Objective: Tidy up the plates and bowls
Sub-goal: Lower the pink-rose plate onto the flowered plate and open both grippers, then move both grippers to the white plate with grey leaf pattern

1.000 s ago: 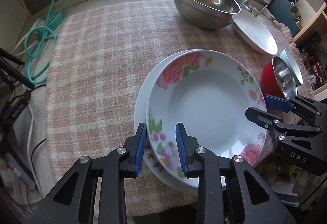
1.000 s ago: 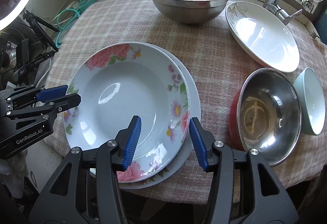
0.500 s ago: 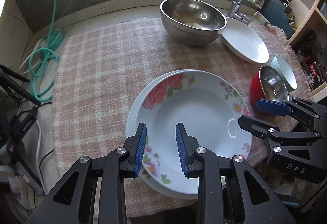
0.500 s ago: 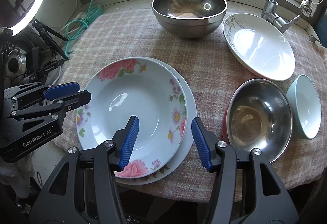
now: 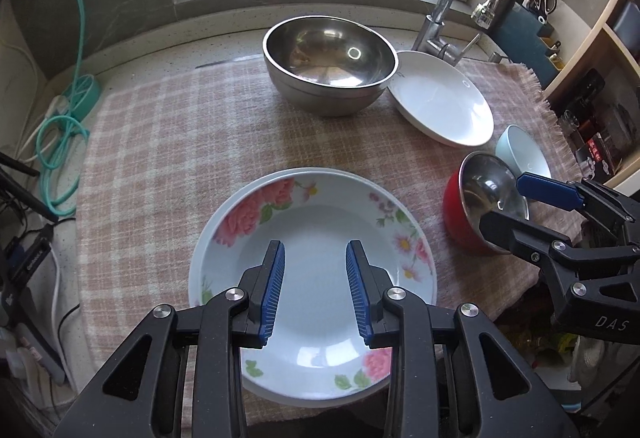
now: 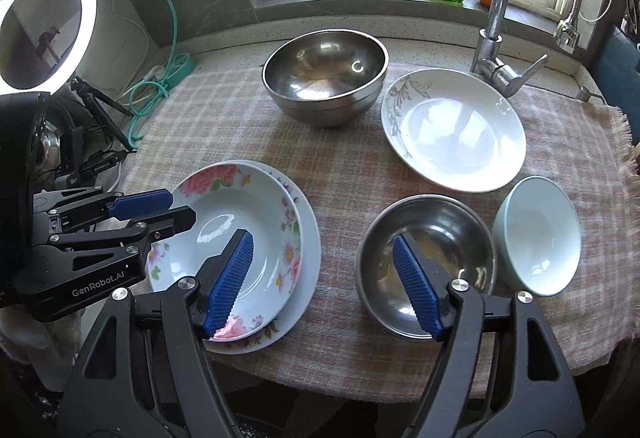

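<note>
Your left hand-held gripper (image 5: 315, 288): a little spread, empty, over the flowered plate (image 5: 312, 234) | your right hand-held gripper (image 6: 326, 282): just opened wide, empty, above the worktop (image 6: 344, 158)

Floral plate (image 5: 316, 238) stacked on plate; steel bowl (image 6: 426, 262) nested in red bowl (image 5: 456, 214)

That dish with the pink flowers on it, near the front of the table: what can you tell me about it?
The flowered dish is a deep, glossy white plate, ceramic by its look, with pink roses and green leaves round its broad rim and a plain, empty well that catches the window light. It sits upright, nested on a plainer white plate whose edge shows beneath it, on the checked cloth near the table's front edge. Nothing grips it: the left gripper and the right gripper hang above, open.
</note>
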A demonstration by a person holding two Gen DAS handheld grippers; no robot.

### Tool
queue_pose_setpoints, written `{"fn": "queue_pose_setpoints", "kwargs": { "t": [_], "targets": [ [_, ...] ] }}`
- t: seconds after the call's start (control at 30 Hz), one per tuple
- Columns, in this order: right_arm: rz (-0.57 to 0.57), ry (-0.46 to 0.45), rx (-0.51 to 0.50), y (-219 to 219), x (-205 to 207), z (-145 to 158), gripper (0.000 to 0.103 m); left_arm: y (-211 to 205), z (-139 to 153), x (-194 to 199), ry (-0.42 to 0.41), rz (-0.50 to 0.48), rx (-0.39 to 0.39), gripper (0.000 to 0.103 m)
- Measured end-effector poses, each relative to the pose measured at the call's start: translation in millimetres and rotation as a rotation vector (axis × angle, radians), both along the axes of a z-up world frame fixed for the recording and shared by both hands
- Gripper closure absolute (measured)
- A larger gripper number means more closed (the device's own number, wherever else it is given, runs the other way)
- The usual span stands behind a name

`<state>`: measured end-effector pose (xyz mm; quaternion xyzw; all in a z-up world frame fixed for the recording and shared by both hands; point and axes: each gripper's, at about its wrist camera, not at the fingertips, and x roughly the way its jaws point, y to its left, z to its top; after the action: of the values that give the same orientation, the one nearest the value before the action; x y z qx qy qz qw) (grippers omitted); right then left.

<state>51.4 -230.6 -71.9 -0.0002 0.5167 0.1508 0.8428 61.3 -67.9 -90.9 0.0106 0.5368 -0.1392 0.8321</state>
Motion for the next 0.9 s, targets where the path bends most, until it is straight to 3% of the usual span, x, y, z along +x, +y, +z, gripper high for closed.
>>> {"fn": "queue_pose_setpoints", "kwargs": {
  "t": [0.07,0.17,0.43,0.9],
  "targets": [
    [-0.005,-0.019,-0.014,-8.9,2.5,6.1,0.028,-7.0,4.3,1.5,-0.007,0.002,-0.022,0.064],
    [-0.022,-0.051,-0.048,-24.5,6.8,15.5,0.021,-19.3,10.4,5.1,-0.018,0.005,-0.052,0.063],
    [-0.059,-0.113,-0.096,-70.1,20.4,35.0,0.019,-51.6,19.2,20.0,-0.039,0.022,-0.095,0.063],
    [-0.102,-0.138,-0.132,-146.1,59.1,31.4,0.019,-106.1,11.6,53.0,-0.018,0.045,-0.162,0.063]
  ]
}}
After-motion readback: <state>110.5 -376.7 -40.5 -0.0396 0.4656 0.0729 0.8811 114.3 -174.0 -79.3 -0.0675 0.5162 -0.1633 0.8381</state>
